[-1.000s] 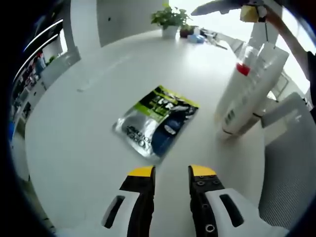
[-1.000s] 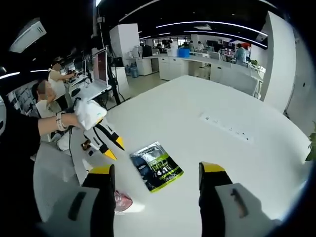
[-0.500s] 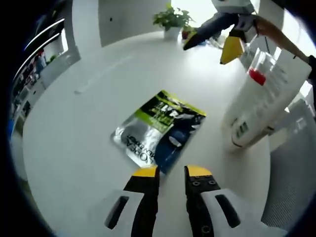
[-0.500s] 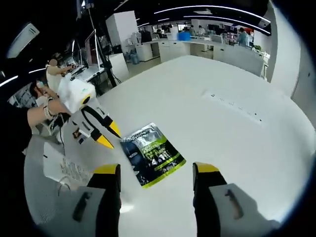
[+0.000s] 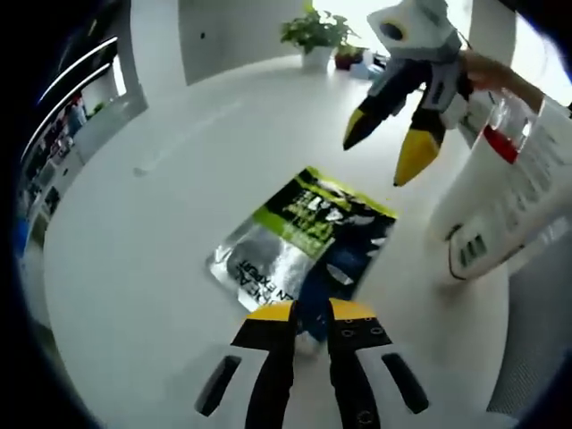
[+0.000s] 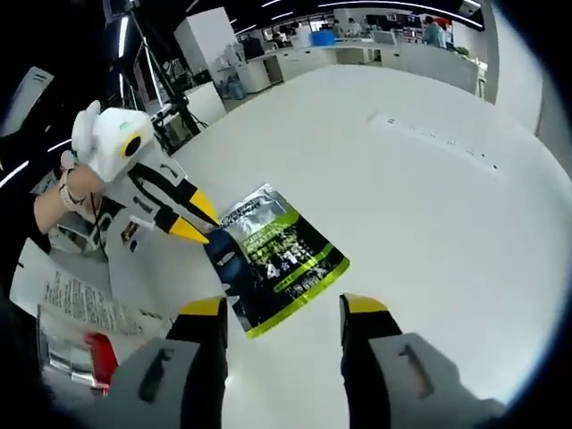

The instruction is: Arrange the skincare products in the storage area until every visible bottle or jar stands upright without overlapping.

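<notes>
1. Sachet (image 5: 304,241), foil with a green-and-black print, lies flat on the white round table (image 5: 152,232), about mid-table. It is a pouch, so judge whether it can stand at all; flat and apart from everything else may be the best it gets.

2. Your left gripper (image 5: 311,313) has its yellow-tipped jaws pressed nearly together at the sachet's near blue corner. The right gripper view shows those tips (image 6: 192,219) at the pouch's edge (image 6: 277,259). I cannot tell whether foil is pinched between them or they only touch it. The low, flat approach suits lifting a thin corner off the tabletop.

3. Your right gripper (image 6: 281,308) hangs above the table with its jaws spread wide, nothing between them, the sachet just ahead. In the left gripper view it comes in from the upper right (image 5: 402,143), tips pointing down toward the pouch's far green edge. Likely purpose: to take the far side while the left holds the corner.

4. White bottle (image 5: 509,206) with a red band and printed label stands tilted at the right of the left gripper view, just beside the sachet, not overlapping it. In the right gripper view it sits low left (image 6: 71,331). It leans, so it probably needs righting.
</notes>
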The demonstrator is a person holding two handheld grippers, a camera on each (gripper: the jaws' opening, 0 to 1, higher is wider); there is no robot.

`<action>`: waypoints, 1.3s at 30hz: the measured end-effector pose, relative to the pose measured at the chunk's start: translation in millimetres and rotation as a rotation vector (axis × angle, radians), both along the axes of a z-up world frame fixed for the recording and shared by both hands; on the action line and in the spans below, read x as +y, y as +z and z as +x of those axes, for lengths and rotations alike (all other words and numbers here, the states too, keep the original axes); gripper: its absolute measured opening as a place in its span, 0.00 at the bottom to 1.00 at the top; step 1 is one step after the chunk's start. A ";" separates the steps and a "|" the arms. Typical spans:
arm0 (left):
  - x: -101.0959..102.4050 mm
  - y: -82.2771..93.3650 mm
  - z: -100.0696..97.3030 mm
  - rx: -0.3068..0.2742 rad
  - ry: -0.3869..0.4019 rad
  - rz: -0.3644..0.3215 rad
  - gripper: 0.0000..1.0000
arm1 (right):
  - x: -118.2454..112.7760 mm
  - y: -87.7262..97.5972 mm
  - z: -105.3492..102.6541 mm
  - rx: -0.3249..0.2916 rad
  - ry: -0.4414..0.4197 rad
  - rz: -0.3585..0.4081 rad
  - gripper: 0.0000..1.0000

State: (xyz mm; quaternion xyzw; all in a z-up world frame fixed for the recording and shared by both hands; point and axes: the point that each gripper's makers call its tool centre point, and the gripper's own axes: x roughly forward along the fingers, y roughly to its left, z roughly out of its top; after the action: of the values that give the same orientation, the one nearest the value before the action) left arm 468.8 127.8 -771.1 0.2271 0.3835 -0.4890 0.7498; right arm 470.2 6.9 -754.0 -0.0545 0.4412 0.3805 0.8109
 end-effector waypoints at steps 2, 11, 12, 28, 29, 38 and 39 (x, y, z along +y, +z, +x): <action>1.7 -4.6 3.8 0.004 -0.004 0.027 0.11 | 0.7 -3.1 1.5 0.007 -0.017 0.013 0.50; 2.1 -10.5 3.2 0.008 -0.006 0.078 0.11 | 0.4 -14.9 12.2 0.027 -0.079 0.045 0.51; 2.3 -10.6 3.0 0.010 -0.009 0.080 0.11 | 1.6 -14.3 13.0 0.027 -0.081 0.056 0.51; 4.3 -18.2 1.2 -0.001 -0.072 0.095 0.00 | 12.8 -11.7 17.2 0.112 -0.182 0.286 0.39; 4.4 -18.1 0.7 -0.003 -0.073 0.095 0.00 | 12.9 -11.1 17.6 0.129 -0.201 0.326 0.38; 4.3 -15.9 -1.2 -0.001 -0.088 0.081 0.00 | 17.5 12.0 18.3 0.293 -0.332 0.763 0.20; 4.3 -15.6 -1.0 0.003 -0.085 0.080 0.00 | 19.7 15.6 17.4 0.296 -0.326 0.789 0.17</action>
State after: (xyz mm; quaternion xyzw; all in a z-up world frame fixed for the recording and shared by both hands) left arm 467.8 132.1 -786.7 0.2721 0.3938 -0.5050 0.7182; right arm 487.7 26.5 -738.4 0.3838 0.3766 0.3906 0.7472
